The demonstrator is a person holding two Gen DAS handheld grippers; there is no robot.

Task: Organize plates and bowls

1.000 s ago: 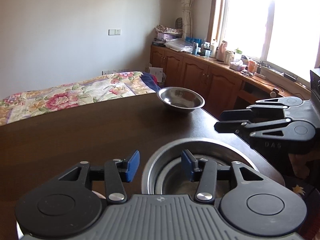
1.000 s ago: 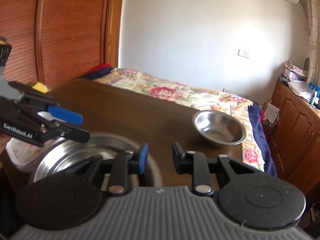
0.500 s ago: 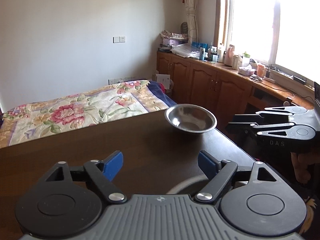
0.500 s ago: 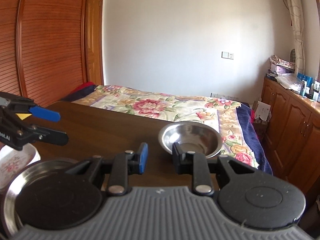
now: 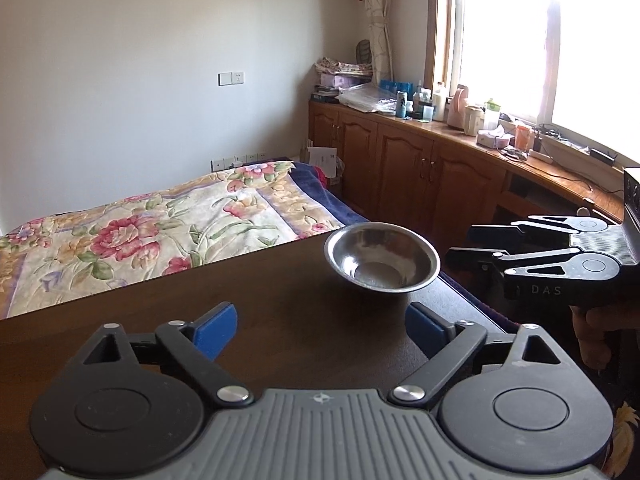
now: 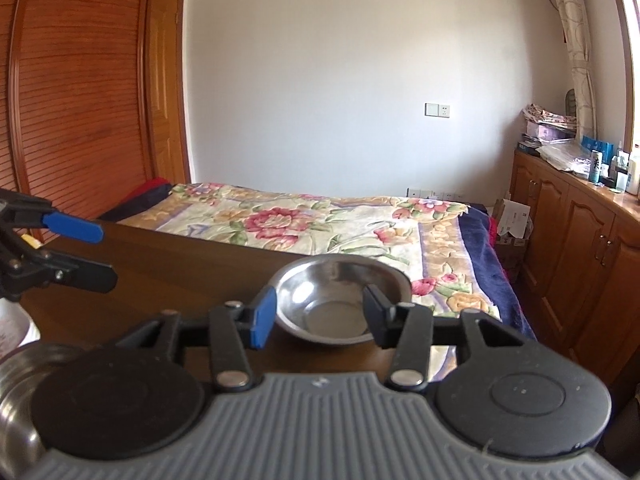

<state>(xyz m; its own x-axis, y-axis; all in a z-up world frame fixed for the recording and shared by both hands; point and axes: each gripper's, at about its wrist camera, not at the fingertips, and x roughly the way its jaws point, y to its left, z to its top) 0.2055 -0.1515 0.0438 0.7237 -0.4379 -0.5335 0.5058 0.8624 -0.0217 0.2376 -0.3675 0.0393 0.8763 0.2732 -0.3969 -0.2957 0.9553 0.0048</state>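
A small steel bowl [image 5: 382, 258] stands upright near the far right corner of the dark wooden table [image 5: 160, 300]. My left gripper [image 5: 320, 330] is open wide above the table, well short of that bowl and holding nothing. In the right wrist view the same steel bowl [image 6: 328, 304] shows just beyond my open right gripper [image 6: 320, 314], whose fingers frame its near rim; contact cannot be told. A larger steel bowl [image 6: 16, 400] sits at the lower left, partly hidden by the gripper body. A white floral dish [image 6: 10, 328] peeks in beside it.
A bed with a floral quilt [image 5: 160, 224] lies past the table's far edge. Wooden cabinets [image 5: 420, 176] with a cluttered top run under the window on the right. A slatted wooden wardrobe [image 6: 80, 100] stands at the left. A hand [image 5: 592, 332] holds the right gripper.
My left gripper opened wide and lifted away from the large steel bowl, which has left its view. My right gripper moved up to the small bowl and spread its fingers.
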